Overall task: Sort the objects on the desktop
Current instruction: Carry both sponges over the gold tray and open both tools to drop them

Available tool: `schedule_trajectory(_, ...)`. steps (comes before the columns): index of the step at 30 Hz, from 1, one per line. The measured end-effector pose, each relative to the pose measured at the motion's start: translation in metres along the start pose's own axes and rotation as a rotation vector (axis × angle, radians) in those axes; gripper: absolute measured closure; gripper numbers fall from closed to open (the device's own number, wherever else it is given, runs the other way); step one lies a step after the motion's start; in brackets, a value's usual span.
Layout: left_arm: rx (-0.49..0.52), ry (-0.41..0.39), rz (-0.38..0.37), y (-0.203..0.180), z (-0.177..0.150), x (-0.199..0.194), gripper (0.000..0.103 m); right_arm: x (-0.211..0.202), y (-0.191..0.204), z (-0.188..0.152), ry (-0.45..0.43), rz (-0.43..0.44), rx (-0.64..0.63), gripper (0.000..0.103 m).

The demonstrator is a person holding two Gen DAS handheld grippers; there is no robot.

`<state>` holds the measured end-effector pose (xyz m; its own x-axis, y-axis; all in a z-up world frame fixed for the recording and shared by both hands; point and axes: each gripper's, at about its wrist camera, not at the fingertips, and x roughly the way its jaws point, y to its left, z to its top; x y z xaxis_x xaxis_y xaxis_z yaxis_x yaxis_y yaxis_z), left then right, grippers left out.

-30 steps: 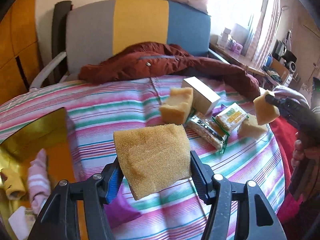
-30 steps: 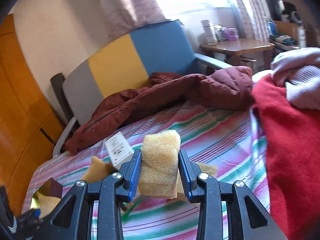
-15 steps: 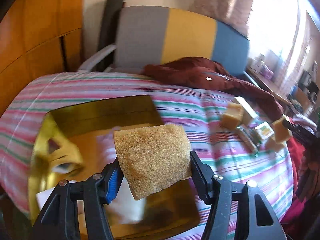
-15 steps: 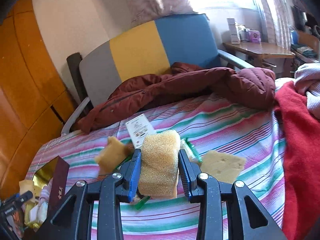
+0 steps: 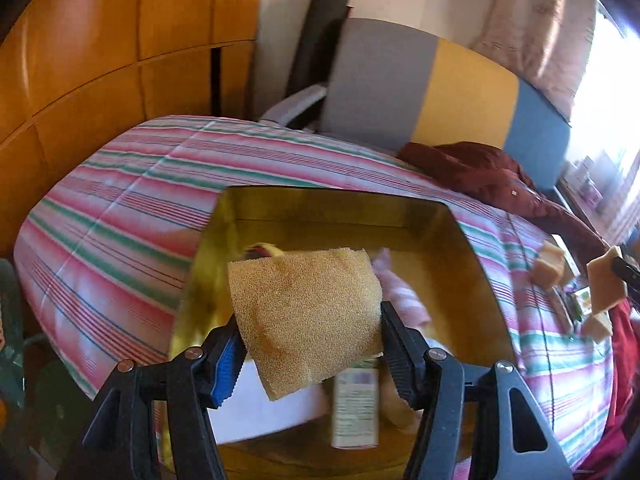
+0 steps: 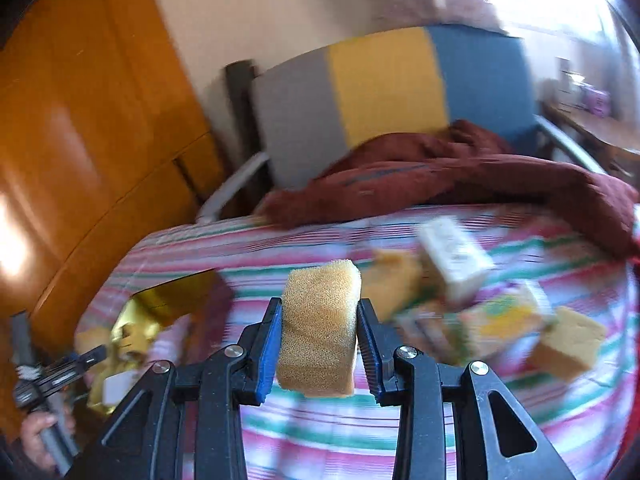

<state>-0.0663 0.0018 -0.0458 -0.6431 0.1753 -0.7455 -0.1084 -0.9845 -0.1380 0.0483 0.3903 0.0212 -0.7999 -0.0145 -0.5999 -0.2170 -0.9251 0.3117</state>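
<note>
My left gripper (image 5: 310,354) is shut on a large yellow sponge (image 5: 304,312) and holds it over the gold box (image 5: 332,208). The box holds pink striped cloth (image 5: 404,300), a small white bottle (image 5: 356,412) and white items. My right gripper (image 6: 318,346) is shut on a smaller yellow sponge (image 6: 320,328) above the striped tablecloth (image 6: 320,436). The right sponge also shows at the right edge of the left wrist view (image 5: 606,286). The gold box lies to the left in the right wrist view (image 6: 160,300), with the left gripper (image 6: 94,354) over it.
More sponge pieces (image 6: 566,342), a white carton (image 6: 454,264) and snack packets (image 6: 492,318) lie on the cloth to the right. A dark red jacket (image 6: 440,176) lies at the table's far edge by a grey, yellow and blue chair (image 6: 380,84). Wooden cabinets (image 5: 100,60) stand left.
My left gripper has swung left with the large sponge until it is over the gold box. My right gripper has turned left with its sponge, bringing the box into its view.
</note>
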Motion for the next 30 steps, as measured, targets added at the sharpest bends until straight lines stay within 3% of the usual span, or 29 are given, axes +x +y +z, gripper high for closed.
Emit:
schedule_trajectory(6, -0.002, 0.006, 0.052, 0.017, 0.002, 0.012, 0.039, 0.029, 0.087, -0.007, 0.080, 0.167, -0.076, 0.066)
schedule_trajectory(8, -0.015, 0.017, 0.036, 0.020, 0.003, 0.015, 0.036, 0.042, 0.112, -0.011, 0.107, 0.199, -0.090, 0.066)
schedule_trajectory(14, -0.028, 0.028, 0.030, 0.028, 0.001, 0.022, 0.034, 0.082, 0.158, -0.016, 0.186, 0.287, -0.029, 0.066)
schedule_trajectory(19, -0.053, -0.001, 0.015, 0.034, 0.010, 0.027, 0.034, 0.104, 0.189, -0.006, 0.199, 0.311, -0.006, 0.065)
schedule_trajectory(21, -0.077, 0.012, -0.022, 0.036, 0.018, 0.033, 0.034, 0.113, 0.197, 0.000, 0.210, 0.352, 0.023, 0.063)
schedule_trajectory(23, -0.105, 0.014, -0.041, 0.039, 0.022, 0.036, 0.029, 0.119, 0.204, 0.003, 0.219, 0.393, 0.047, 0.055)
schedule_trajectory(25, -0.121, 0.025, -0.051, 0.042, 0.023, 0.038, 0.026, 0.122, 0.208, 0.005, 0.217, 0.390, 0.060, 0.032)
schedule_trajectory(27, -0.141, 0.029, -0.060, 0.045, 0.022, 0.037, 0.020, 0.122, 0.212, 0.005, 0.220, 0.403, 0.070, 0.031)
schedule_trajectory(30, -0.146, 0.030, -0.044, 0.048, 0.018, 0.034, 0.020, 0.119, 0.212, 0.002, 0.219, 0.391, 0.050, 0.031)
